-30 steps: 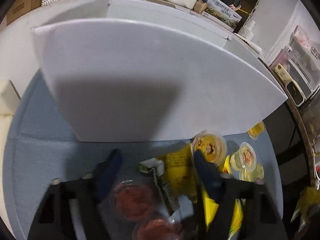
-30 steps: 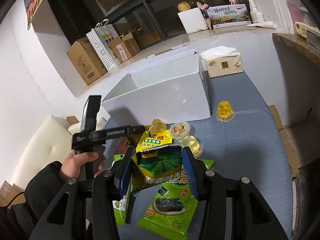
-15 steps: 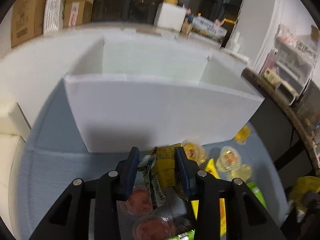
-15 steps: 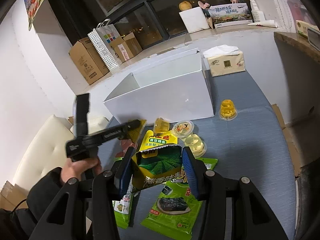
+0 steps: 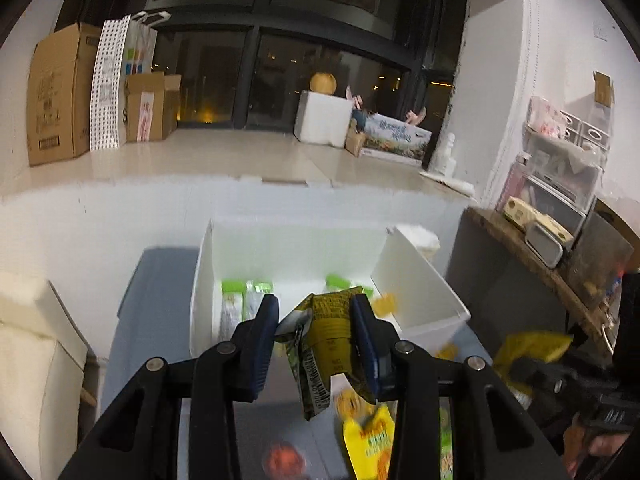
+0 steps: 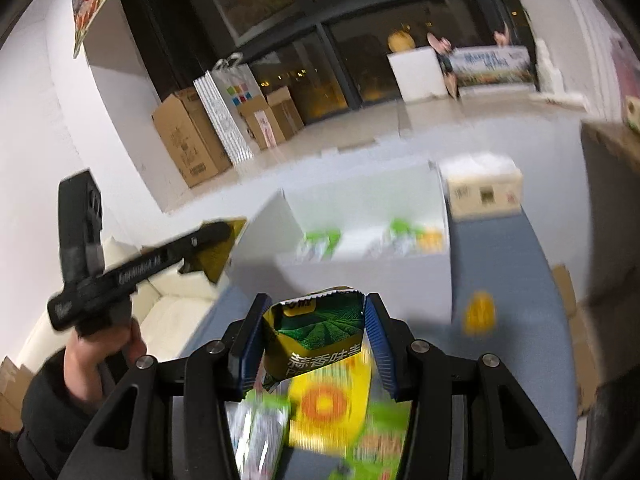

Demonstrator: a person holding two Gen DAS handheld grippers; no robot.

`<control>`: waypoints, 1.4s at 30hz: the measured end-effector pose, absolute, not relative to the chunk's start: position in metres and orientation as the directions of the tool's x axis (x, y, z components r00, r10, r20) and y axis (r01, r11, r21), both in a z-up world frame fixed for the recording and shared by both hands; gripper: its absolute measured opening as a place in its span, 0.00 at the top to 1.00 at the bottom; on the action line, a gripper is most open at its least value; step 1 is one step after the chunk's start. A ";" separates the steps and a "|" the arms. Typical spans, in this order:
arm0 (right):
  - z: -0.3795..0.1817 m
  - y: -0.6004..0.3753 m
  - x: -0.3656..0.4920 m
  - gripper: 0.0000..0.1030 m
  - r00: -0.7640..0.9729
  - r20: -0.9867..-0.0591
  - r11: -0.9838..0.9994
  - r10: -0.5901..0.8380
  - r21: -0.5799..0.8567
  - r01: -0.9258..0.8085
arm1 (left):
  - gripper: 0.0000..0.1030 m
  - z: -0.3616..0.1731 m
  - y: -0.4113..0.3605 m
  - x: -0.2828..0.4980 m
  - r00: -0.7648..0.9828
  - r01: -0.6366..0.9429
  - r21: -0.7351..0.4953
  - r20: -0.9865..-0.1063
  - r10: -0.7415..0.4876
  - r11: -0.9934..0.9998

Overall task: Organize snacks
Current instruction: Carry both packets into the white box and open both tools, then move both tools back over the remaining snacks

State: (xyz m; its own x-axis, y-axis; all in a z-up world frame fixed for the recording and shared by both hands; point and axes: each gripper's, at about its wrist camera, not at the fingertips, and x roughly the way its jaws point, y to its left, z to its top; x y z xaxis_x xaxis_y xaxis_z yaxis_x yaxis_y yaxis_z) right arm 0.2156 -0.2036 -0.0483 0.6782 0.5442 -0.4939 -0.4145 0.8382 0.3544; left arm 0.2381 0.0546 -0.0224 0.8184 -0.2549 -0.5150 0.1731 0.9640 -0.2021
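My left gripper [image 5: 316,316] is shut on a yellow snack packet [image 5: 326,340] and holds it in the air just in front of the open white box [image 5: 424,296]. Green snack packets [image 5: 244,292] lie inside the box. My right gripper [image 6: 314,320] is shut on a green and yellow pea snack bag [image 6: 316,332], held above the table short of the white box [image 6: 360,276]. The left gripper also shows in the right wrist view [image 6: 216,240], raised at the box's left corner.
More snack bags [image 6: 332,404] and a yellow jelly cup [image 6: 478,314] lie on the blue-grey table [image 6: 504,264]. A red jelly cup [image 5: 286,456] sits below the left gripper. A tissue box [image 6: 484,194] stands behind the white box. A cream sofa [image 6: 176,312] is at left.
My left gripper has closed on the yellow packet and lifted it from the table up to the box's rim. My right gripper has risen and moved toward the box with its bag.
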 end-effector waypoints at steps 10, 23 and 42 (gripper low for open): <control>-0.036 -0.182 0.322 0.47 0.669 -0.545 0.863 0.506 0.320 -0.391 | 0.53 -0.025 0.060 0.306 0.777 0.147 -0.180 -0.588 -0.226 0.973; -0.046 -0.218 0.306 0.01 0.673 -0.549 0.859 0.495 0.428 -0.282 | 0.00 -0.044 0.057 0.285 0.734 0.132 -0.153 -0.649 -0.200 0.979; -0.114 -0.218 0.135 0.00 0.606 -0.730 0.942 0.315 0.162 -0.294 | 0.00 -0.090 0.026 0.074 0.715 0.071 -0.167 -0.679 -0.167 0.983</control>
State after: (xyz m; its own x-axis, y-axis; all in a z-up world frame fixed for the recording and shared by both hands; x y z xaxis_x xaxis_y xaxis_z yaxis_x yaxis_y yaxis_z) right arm 0.1349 -0.2183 -0.1144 0.6061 0.3148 -0.7305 -0.2939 0.9420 0.1620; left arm 0.0742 0.0258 -0.0905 0.7150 -0.1673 -0.6789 0.0713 0.9833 -0.1672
